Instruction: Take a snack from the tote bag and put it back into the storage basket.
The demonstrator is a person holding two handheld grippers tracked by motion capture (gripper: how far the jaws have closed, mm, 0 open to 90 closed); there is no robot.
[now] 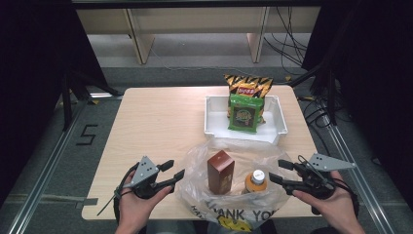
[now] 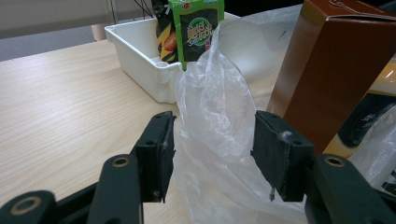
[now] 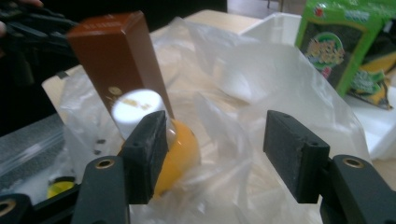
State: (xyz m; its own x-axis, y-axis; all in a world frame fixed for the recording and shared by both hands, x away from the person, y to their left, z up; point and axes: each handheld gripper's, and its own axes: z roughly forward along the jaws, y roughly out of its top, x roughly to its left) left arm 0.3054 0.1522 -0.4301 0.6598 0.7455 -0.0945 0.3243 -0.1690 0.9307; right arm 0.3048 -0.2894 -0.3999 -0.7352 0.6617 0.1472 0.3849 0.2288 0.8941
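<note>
- High view: a clear plastic bag (image 1: 229, 195) lies at the near edge of the worktop (image 1: 156, 122). One brown box (image 1: 220, 171) and one orange bottle (image 1: 255, 182) with a white cap stand in the bag.
- Behind the bag sits one white tray (image 1: 213, 117). One green snack pack (image 1: 244, 113) leans in it, with one yellow chip bag (image 1: 247, 87) behind that.
- The left tongs (image 1: 176, 170) are just beside the bag's left edge. The right tongs (image 1: 278, 171) are just beside the bottle, on the bag's right side. There are two tongs, one in each hand.
- Left gripper view: the left tongs (image 2: 212, 144) are spread wide. A fold of the plastic bag (image 2: 212, 116) stands up between the jaws, but the pads do not press on it. The brown box (image 2: 327, 70) is near on the right.
- To do this step well, the left tongs should likely squeeze only the thin fold and not bump the box.
- Right gripper view: the right tongs (image 3: 215, 149) are let go and hold nothing. The orange bottle (image 3: 180, 154) sits just beside the left jaw. The brown box (image 3: 119, 60) stands behind it.
- The right tongs should likely move gently, so the bottle does not tip over.
</note>
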